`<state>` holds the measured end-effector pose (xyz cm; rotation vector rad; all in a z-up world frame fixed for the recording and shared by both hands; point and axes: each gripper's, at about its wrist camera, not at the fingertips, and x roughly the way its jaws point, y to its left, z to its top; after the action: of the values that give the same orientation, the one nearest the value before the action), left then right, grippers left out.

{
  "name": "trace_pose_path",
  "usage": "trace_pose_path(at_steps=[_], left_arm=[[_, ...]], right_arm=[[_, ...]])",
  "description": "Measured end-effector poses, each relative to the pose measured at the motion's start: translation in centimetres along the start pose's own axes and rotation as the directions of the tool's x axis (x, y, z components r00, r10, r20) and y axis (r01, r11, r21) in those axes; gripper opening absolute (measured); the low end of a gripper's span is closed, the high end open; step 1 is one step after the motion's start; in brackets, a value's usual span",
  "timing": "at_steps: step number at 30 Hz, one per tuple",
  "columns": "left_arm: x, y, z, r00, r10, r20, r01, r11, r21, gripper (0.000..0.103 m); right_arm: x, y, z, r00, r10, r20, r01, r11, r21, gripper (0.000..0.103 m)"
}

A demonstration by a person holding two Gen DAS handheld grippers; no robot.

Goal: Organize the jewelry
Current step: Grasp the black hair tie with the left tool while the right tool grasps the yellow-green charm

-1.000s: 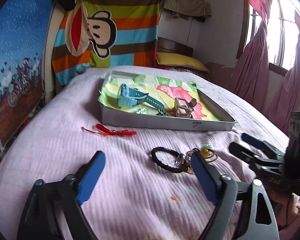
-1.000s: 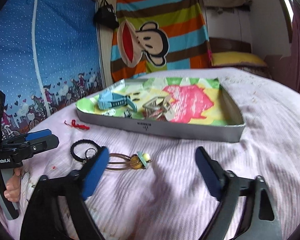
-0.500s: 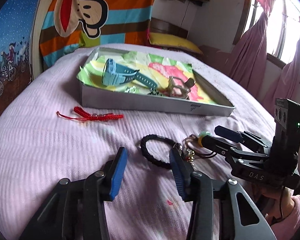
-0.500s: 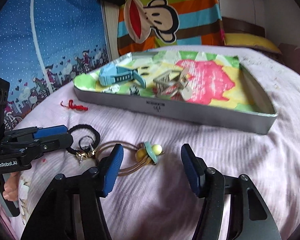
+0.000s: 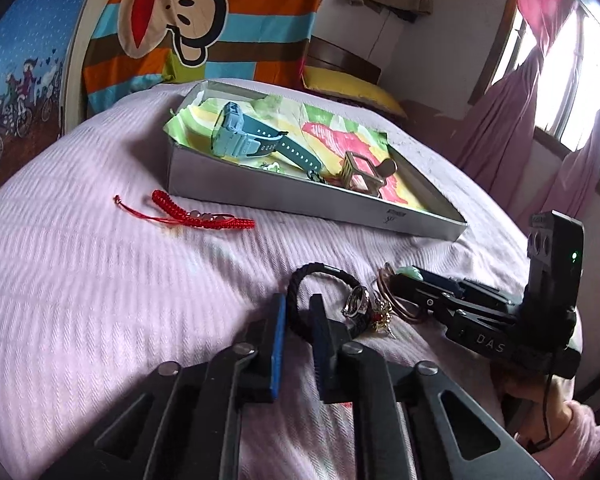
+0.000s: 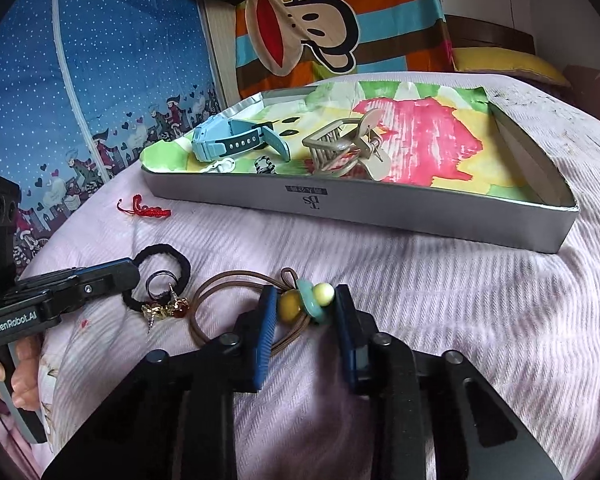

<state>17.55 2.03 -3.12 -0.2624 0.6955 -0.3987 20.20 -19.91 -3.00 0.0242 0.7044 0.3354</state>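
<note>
2 handheld grippers work low over a pink bedspread [image 5: 100,300]. The left gripper [image 5: 298,312] has its blue pads drawn nearly together around the near rim of a black braided bracelet [image 5: 324,276]; whether they actually pinch it cannot be told. The right gripper [image 6: 306,312] stands partly open, its fingers straddling the beads of a brown cord hair tie [image 6: 236,284], not yet clamped.

At 12 o'clock, well beyond both, sits a silver tray [image 6: 380,208] already holding a blue watch [image 6: 220,140] and a beige hair claw [image 6: 352,144]. A red cord bracelet [image 5: 188,216] lies apart at 10 o'clock.

Risks, as a judgement: a silver ring [image 5: 358,300] and gold earrings [image 6: 164,310] lie touching the black bracelet, so lifting it could drag or scatter them. The round beads could slip sideways from the right pads. The soft bedspread may bunch into either grip.

Hard to make out: small pieces in the tray beside the watch, and the hair tie's near loop, hidden behind the right fingers.
</note>
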Motion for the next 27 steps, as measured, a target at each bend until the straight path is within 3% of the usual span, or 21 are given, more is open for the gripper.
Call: trace_pose_path(at_steps=[9, 16, 27], left_arm=[[-0.7, -0.1, -0.4, 0.998, 0.002, 0.057, -0.002, 1.000, -0.003, 0.006], [-2.8, 0.1, -0.2, 0.989, -0.002, 0.146, 0.008, 0.999, -0.039, 0.006], [-4.0, -0.6, 1.0, 0.978, -0.002, 0.209, 0.012, 0.999, -0.045, 0.006]], right_arm=[[-1.6, -0.3, -0.6, 0.996, 0.007, 0.089, -0.008, 1.000, 0.012, 0.025], [-2.9, -1.1, -0.8, 0.987, 0.027, 0.160, -0.034, 0.999, 0.040, 0.025], [-4.4, -1.3, -0.9, 0.971, 0.043, 0.236, -0.055, 0.997, 0.046, 0.025]])
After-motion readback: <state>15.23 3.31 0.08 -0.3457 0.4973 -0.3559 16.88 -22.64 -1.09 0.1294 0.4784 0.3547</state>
